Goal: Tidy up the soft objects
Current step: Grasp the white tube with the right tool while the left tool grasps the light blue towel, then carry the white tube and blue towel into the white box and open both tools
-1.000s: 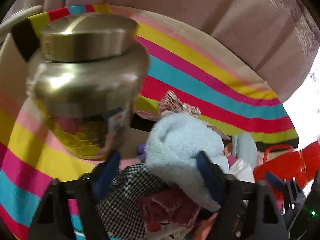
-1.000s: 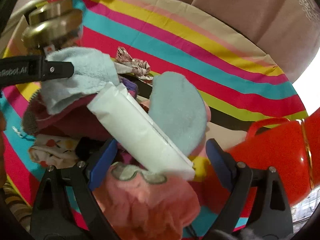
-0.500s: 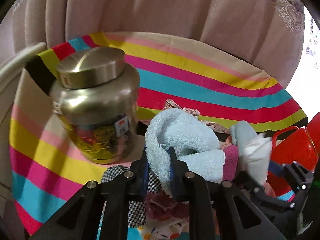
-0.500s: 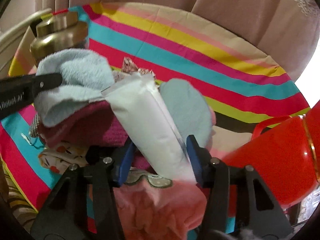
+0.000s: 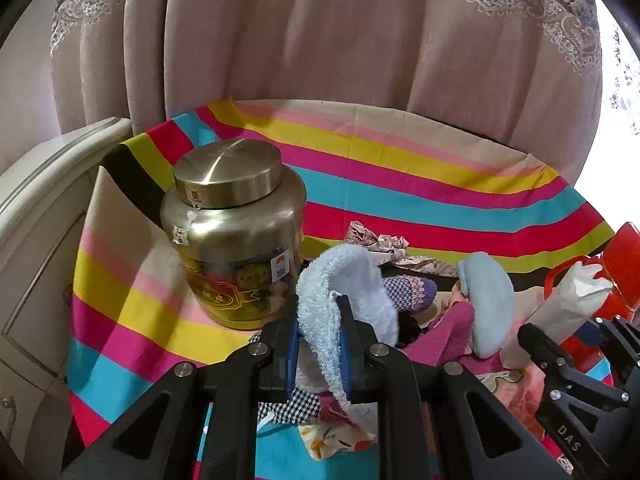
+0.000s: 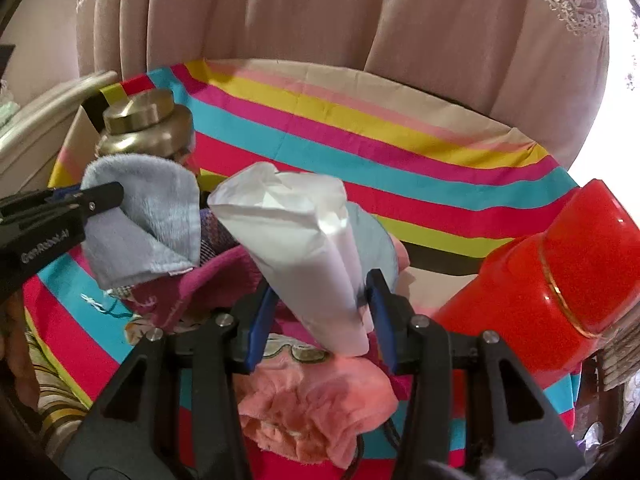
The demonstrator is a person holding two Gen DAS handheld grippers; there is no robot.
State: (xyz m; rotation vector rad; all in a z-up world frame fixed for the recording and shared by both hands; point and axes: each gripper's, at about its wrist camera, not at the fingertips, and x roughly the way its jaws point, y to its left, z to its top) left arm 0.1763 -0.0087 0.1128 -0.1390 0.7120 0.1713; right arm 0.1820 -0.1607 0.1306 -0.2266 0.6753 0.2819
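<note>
My left gripper (image 5: 320, 320) is shut on a light blue fluffy towel (image 5: 344, 288) and holds it lifted above a pile of soft things; the towel also shows in the right wrist view (image 6: 148, 216). My right gripper (image 6: 320, 292) is shut on a white tissue pack (image 6: 304, 236), raised and tilted; it also shows in the left wrist view (image 5: 560, 308). Below lie a magenta cloth (image 6: 208, 284), a pale blue pad (image 5: 488, 300), a knitted purple sock (image 5: 412, 288), a pink towel (image 6: 316, 404) and a checked cloth (image 5: 288, 404).
A gold lidded jar (image 5: 236, 232) stands left on the striped tablecloth (image 5: 400, 200). A red jar (image 6: 556, 284) lies on its side at the right. A crumpled patterned wrapper (image 5: 376, 240) lies behind the pile. Curtains hang behind; a white cabinet (image 5: 36, 208) is at the left.
Both grippers closed from open, the left on the blue towel, the right on the tissue pack. Both have lifted and pulled back, so more of the table and curtain shows.
</note>
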